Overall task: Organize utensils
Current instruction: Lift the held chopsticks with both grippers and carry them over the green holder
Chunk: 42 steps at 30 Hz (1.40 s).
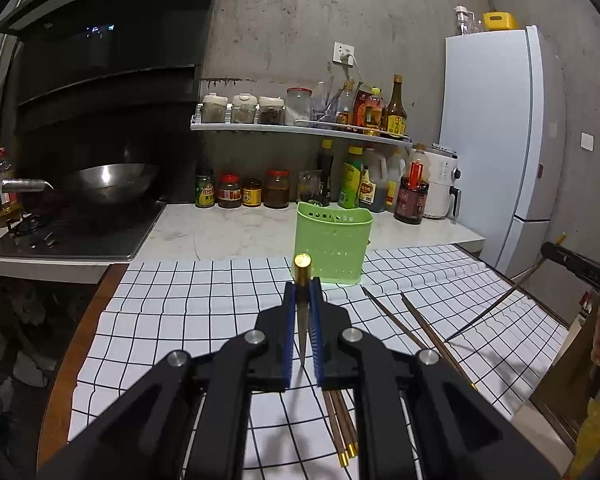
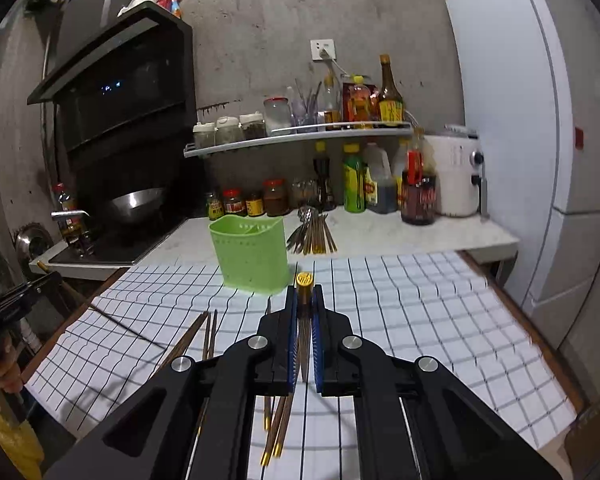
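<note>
A: Left gripper (image 1: pixel 302 320), lower centre of its own view: blue-padded jaws closed on one chopstick (image 1: pixel 302 276). Long axis runs straight along the fingers; gold-capped end points away, toward the green utensil holder (image 1: pixel 332 248), while the thin tip points back toward the camera.

B: Right gripper (image 2: pixel 303 320), lower centre of its view: jaws likewise clamped on a second chopstick (image 2: pixel 304 286). Same alignment, gold cap forward. A stamped mark shows on the cap face, too small to read.

A: Holder position: upright at mid-frame on the checked cloth (image 1: pixel 180 304), just beyond the left gripper's tips. In the right wrist view it stands upper left of the fingers, with an inner divider visible.

B: Loose chopsticks (image 1: pixel 396 324) lie flat on the cloth, right of the left gripper, long axes slanting from upper left to lower right. More pass under the fingers, gold ends toward the bottom of the frame.

A: Further item: a bundle of spoons and chopsticks (image 2: pixel 312 232) on the marble counter (image 2: pixel 380 236), right of the holder, fanned out.

B: Legible writing: the green-labelled jar (image 1: pixel 204 192) at mid-frame reads "Yes" in part. Other bottle and jar labels carry print too blurred to read.
</note>
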Tool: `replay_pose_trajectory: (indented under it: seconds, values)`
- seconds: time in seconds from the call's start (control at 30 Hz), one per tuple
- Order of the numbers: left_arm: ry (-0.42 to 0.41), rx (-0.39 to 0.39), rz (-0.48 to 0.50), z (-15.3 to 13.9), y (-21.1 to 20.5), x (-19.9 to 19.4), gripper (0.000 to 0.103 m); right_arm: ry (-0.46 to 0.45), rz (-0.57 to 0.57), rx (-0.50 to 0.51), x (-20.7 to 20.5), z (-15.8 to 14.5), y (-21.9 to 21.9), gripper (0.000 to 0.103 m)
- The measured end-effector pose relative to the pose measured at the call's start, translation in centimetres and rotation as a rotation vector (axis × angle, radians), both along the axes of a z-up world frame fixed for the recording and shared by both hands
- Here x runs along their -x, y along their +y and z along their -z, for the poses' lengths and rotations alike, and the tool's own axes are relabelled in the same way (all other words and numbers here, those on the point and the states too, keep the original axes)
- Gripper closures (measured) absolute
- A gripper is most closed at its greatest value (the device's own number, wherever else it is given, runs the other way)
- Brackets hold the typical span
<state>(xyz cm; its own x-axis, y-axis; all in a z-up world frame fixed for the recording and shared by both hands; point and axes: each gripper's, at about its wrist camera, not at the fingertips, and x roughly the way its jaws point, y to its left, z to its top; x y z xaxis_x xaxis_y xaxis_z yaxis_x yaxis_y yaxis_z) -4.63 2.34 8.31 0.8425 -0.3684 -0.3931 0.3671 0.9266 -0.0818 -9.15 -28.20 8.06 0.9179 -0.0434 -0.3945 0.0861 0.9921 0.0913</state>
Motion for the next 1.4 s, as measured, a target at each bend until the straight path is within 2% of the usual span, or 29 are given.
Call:
replay_pose_trajectory:
  seconds: [0.33,0.43,0.6,0.73,0.87,1.0,1.13,1.27,1.4]
  values:
    - [0.008,-0.005,0.016,-0.4,-0.4,-0.8,0.096,0.015,-0.014,0.072,-3.3,-0.9,0.9,0.096]
    - [-0.009,-0.002,0.008,-0.7,-0.3,-0.9,0.096,0.004,-0.012,0.137,-3.5,-1.3,1.7,0.096]
    - [-0.044,0.007,0.013,-1.3,-0.5,-1.0,0.096,-0.028,-0.029,0.188,-4.4,-2.2,2.8,0.096]
    - [-0.091,0.013,0.019,-2.3,-1.1,-1.6,0.096,-0.107,-0.066,0.178,-5.7,-3.2,3.4,0.096]
    - [-0.167,0.038,0.022,-4.5,-2.1,-3.6,0.096,-0.208,-0.082,0.160,-8.0,-5.4,4.0,0.096]
    - [-0.269,0.066,0.014,-7.7,-3.6,-6.6,0.096,-0.348,-0.100,0.145,-10.8,-8.7,5.0,0.096]
    - [-0.301,0.091,0.014,-9.6,-6.0,-11.4,0.096,-0.413,-0.096,0.170,-14.6,-10.0,6.0,0.096]
    - [-0.246,0.089,0.024,-8.3,-8.3,-16.3,0.096,-0.353,-0.100,0.176,-19.0,-8.7,5.9,0.096]
    - [-0.176,0.028,0.028,-5.5,-10.2,-20.3,0.096,-0.241,-0.109,0.166,-22.7,-5.8,5.2,0.096]
